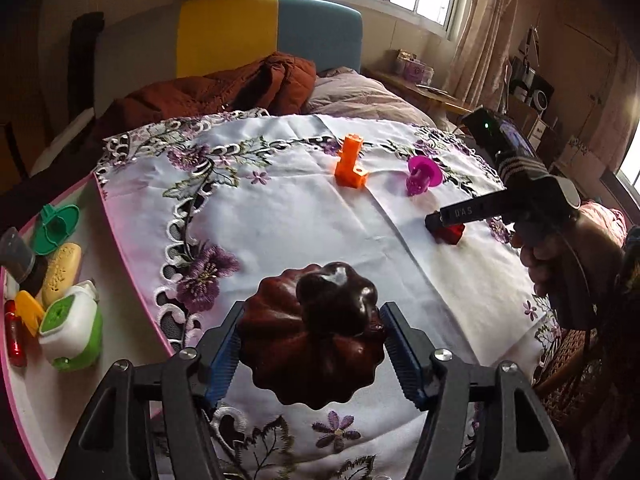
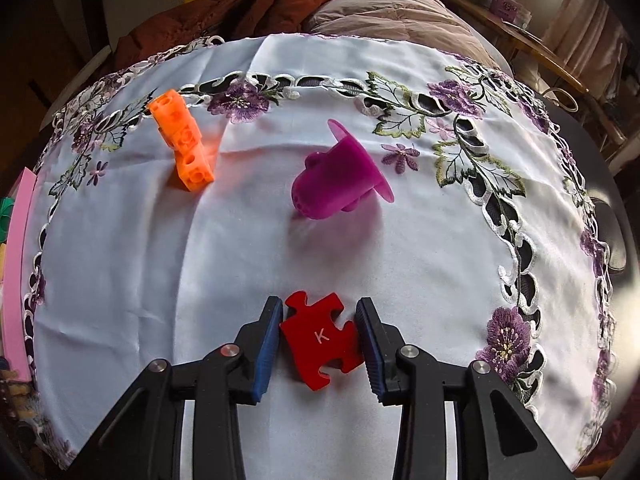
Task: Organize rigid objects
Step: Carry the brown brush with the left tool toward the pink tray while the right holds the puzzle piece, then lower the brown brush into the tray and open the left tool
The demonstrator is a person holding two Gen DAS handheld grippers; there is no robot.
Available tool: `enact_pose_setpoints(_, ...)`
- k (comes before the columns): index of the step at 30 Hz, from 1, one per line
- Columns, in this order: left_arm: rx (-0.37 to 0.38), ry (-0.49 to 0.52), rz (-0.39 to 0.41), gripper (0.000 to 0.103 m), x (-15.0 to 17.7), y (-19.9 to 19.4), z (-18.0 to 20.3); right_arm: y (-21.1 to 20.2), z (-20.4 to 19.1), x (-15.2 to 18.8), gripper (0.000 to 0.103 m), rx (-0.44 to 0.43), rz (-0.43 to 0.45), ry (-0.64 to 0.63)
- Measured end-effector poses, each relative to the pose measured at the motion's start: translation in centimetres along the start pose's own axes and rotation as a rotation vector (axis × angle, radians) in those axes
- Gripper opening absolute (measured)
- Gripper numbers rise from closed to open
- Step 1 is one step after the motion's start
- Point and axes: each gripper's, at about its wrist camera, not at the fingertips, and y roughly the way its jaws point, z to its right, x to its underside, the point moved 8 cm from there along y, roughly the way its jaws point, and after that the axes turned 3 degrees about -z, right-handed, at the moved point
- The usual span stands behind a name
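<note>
- Left gripper [image 1: 310, 354]: blue-padded fingers [image 1: 222, 356] pressed against both sides of a glossy dark-brown ribbed pumpkin-shaped ornament [image 1: 316, 336], clamped on it. Ornament sits over the near part of the white embroidered tablecloth with purple flowers [image 1: 280, 216]; cannot tell whether it touches the cloth or is lifted.
- Right gripper [image 2: 319, 338]: fingers straddle a flat red plastic jigsaw piece marked "K" [image 2: 320, 338]. Left pad touches the piece's edge, right pad just beside it; full clamp cannot be confirmed. The piece lies flat on the cloth, near its right edge in the left wrist view.
- Orange plastic L-shaped block with round holes [image 2: 182, 146]: standing on the cloth toward its far edge, well apart from both grippers.
- Magenta plastic cup-like part with a wide flange [image 2: 340, 176]: lying on its side, to the right of the orange block, between it and the red piece.
- Pink-edged white tray [image 1: 120, 272]: along the left edge of the cloth. Holds a green plastic funnel-like piece [image 1: 54, 228], a pale yellow perforated case [image 1: 62, 272], a white-and-green container [image 1: 72, 328], a small yellow piece [image 1: 28, 312], a red translucent capsule [image 1: 16, 338] and a dark cylinder [image 1: 18, 258], all packed close together at the tray's left side.
</note>
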Motion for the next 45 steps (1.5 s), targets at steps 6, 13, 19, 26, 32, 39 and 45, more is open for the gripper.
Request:
enact_pose_setpoints(6,-0.06,-0.035,0.046,0.067,-1.0,-2.2,-1.1,0.0,-0.3,0.0,0.039,0.025,0.012,-0.041)
enact_pose_setpoints(13,-0.074,-0.074,0.085,0.067,-1.6,-4.3,-2.0,0.0,-0.6,0.2,0.039,0.039,0.017,-0.056)
enact_pose_setpoints(19,-0.082,-0.114,0.114,0.067,-1.9,-5.8,-3.2,0.0,-0.7,0.1,0.038,0.056,0.019,-0.076)
enact_pose_setpoints(26,-0.102,-0.187,0.145,0.067,-1.8,-7.8,-6.1,0.0,-0.9,0.1,0.038,0.072,0.025,-0.095)
enact_pose_setpoints(32,-0.18,-0.333,0.185,0.067,-0.4,-11.1,-13.2,-0.1,-0.8,0.1,0.038,0.081,0.027,-0.104)
enact_pose_setpoints(39,-0.294,-0.501,0.122,0.067,4.2,-11.3,-21.3,-0.2,-0.9,0.2,0.038,0.088,0.028,-0.112)
enact_pose_setpoints(45,-0.282,-0.527,0.051,0.067,6.0,-8.5,-22.3,-0.2,-0.8,0.2,0.038,0.088,0.029,-0.111)
